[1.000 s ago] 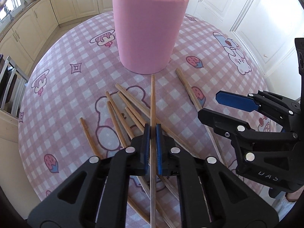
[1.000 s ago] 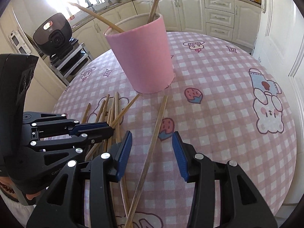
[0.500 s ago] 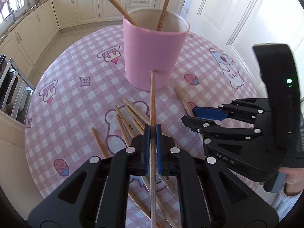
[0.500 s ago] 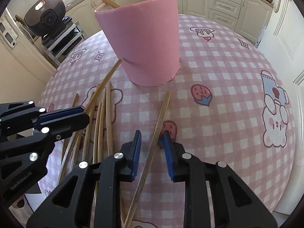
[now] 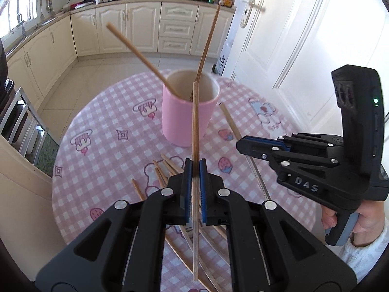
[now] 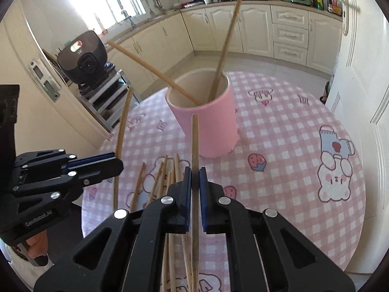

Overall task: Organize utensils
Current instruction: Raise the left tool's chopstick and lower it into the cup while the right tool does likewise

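Slim wooden chopsticks (image 5: 195, 126) (image 6: 195, 143), smooth pink cylindrical holder (image 5: 187, 119), checked tablecloth (image 5: 102, 160).

The right claw (image 5: 245, 143) bears "DAS" in raised letters on its side; the left claw (image 6: 116, 163) bears "GenRobot.AI"

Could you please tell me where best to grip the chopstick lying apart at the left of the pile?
Probably at mid-length, coming from above, jaws across it: that chopstick lies flat on the tablecloth, clear of the pile, with both sides free.
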Motion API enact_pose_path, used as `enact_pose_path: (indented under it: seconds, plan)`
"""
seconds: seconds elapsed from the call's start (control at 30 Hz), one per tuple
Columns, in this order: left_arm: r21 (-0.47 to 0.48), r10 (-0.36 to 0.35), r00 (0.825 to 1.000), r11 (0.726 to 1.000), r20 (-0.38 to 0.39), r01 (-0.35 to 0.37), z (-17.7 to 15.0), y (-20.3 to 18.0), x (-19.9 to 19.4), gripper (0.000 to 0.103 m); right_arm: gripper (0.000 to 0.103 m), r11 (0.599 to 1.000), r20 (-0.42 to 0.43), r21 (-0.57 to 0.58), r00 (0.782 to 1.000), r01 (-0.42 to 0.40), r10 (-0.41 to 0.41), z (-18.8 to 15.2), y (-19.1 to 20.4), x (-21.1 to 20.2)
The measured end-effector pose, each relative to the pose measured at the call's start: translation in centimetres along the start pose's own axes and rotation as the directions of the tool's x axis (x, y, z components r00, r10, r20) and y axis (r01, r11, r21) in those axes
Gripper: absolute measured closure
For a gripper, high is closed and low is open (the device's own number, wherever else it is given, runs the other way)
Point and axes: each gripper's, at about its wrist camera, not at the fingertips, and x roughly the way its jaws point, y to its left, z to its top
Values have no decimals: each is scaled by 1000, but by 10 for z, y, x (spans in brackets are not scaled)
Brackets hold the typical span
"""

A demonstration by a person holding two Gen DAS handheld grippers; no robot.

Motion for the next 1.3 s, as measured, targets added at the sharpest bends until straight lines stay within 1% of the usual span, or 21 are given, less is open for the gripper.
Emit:
enact_pose_path:
  seconds: [0.07,0.1,0.17,0.23,0.3,0.53,0.67,0.73,0.77,0.83,0.93,0.97,1.03,1.1,1.13,1.17,1.23,1.3]
  plan:
    - [-6,-11,999,1000,33,12,4,-3,-13,97,98,999,64,0,997,-45,45,8,5,-18]
    - [-9,-19,999,1000,50,19,6,-4,-19,97,98,999,99,0,994,-54,54,11,7,-28]
    - [-13,-31,996,999,87,32,12,-8,-33,97,98,998,167,-29,984,-59,63,17,17,-41]
    - [-12,-40,992,999,120,42,17,-12,-44,97,98,998,214,-55,976,-39,49,23,27,-48]
    - [-8,-43,988,999,149,45,23,-15,-54,97,98,997,259,-66,964,-49,64,27,33,-52]
    - [4,-40,977,999,208,40,45,-23,-70,97,98,995,326,-92,943,-32,61,41,46,-55]
    - [0,-38,970,999,239,39,58,-22,-77,97,98,996,360,-83,931,-30,58,49,43,-60]
    - [0,-39,968,999,249,41,62,-21,-78,97,98,996,362,-84,929,-43,71,53,41,-62]
    - [-5,-38,966,999,257,41,65,-21,-79,97,98,996,377,-83,925,-28,57,54,41,-64]
    - [-4,-41,963,999,268,43,69,-21,-81,97,98,996,392,-91,918,-20,54,58,41,-66]
    - [-7,-36,957,999,288,39,77,-23,-84,97,98,995,434,-103,900,1,45,64,44,-74]
    - [-10,-34,954,999,298,38,81,-23,-85,97,98,995,454,-103,890,13,36,65,45,-76]
    - [-17,-29,947,999,319,36,86,-21,-90,97,98,991,487,-115,874,65,0,70,49,-81]
    - [-28,-28,939,999,344,40,92,-19,-95,97,98,988,528,-113,849,102,-28,74,53,-86]
    - [-34,-25,933,999,358,40,95,-18,-98,97,98,988,541,-115,840,106,-27,77,54,-88]
    - [-43,-11,925,999,380,30,98,-17,-101,97,98,988,562,-112,827,109,-27,79,55,-91]
    - [-59,31,908,998,417,-7,102,-15,-104,97,98,983,596,-121,802,141,-42,82,59,-91]
    - [-74,41,894,997,445,-9,106,-13,-103,97,98,981,625,-117,779,156,-50,86,58,-87]
